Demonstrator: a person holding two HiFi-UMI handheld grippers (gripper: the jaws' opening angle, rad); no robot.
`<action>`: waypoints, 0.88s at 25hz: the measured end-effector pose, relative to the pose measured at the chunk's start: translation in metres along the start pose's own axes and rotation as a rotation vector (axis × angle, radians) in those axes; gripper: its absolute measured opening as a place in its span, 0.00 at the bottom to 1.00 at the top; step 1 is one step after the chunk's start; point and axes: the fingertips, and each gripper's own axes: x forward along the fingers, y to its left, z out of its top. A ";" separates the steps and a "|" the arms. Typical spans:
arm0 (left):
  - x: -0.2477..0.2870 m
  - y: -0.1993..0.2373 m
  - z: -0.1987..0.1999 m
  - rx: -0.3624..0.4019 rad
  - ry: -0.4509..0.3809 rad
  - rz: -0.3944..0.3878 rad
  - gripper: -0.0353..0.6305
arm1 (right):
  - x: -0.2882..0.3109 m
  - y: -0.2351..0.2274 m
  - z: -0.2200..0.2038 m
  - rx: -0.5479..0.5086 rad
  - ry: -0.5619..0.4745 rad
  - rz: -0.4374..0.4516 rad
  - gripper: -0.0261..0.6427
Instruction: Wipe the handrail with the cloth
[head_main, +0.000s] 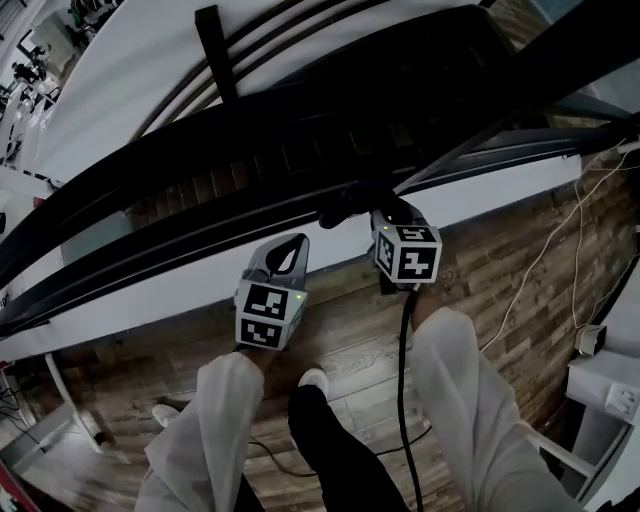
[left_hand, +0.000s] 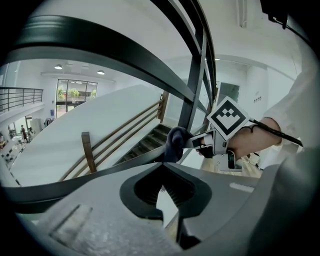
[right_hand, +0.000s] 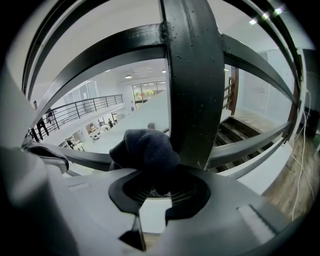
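1. On the person's side of the upright post (right_hand: 190, 85), two white sleeves (head_main: 470, 400) reach down over a wooden floor (head_main: 350, 340). A black cable (head_main: 403, 400) trails from the right-hand sleeve.
2. The left gripper (head_main: 297, 242) hangs short of the post and off to the person's left of it, clear of the railing. Its jaws are closed together at the tips with nothing between them.
3. The right gripper (left_hand: 191, 142) is closer to the post, its marker cube on the floor side. Its jaws are clamped on a dark cloth (right_hand: 145, 147).
4. The bunched cloth bulges out past the jaw tips and sits just beside the post, against the lower bar (left_hand: 75, 182) where that bar runs into the post.
5. Above the post's foot the broad black handrail (left_hand: 100, 45) sweeps across, well apart from the cloth, and thinner black bars lie between it and the lower bar.
6. Beyond the post, a flight of stairs (left_hand: 150, 142) drops away, with a wooden banister (left_hand: 87, 150) along its white side wall.
7. Farthest from the post lies a bright white hall with ceiling lights (left_hand: 59, 66) and a balcony railing (right_hand: 85, 107); the figures there are too small to make out.
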 end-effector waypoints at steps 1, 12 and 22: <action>-0.005 0.003 -0.001 0.000 -0.001 0.006 0.05 | -0.001 0.000 0.000 0.010 -0.003 -0.010 0.15; -0.105 0.067 -0.016 -0.085 -0.027 0.116 0.05 | -0.032 0.102 0.016 -0.027 -0.063 0.033 0.15; -0.284 0.184 -0.059 -0.142 -0.023 0.305 0.05 | -0.051 0.353 0.035 -0.188 -0.083 0.281 0.15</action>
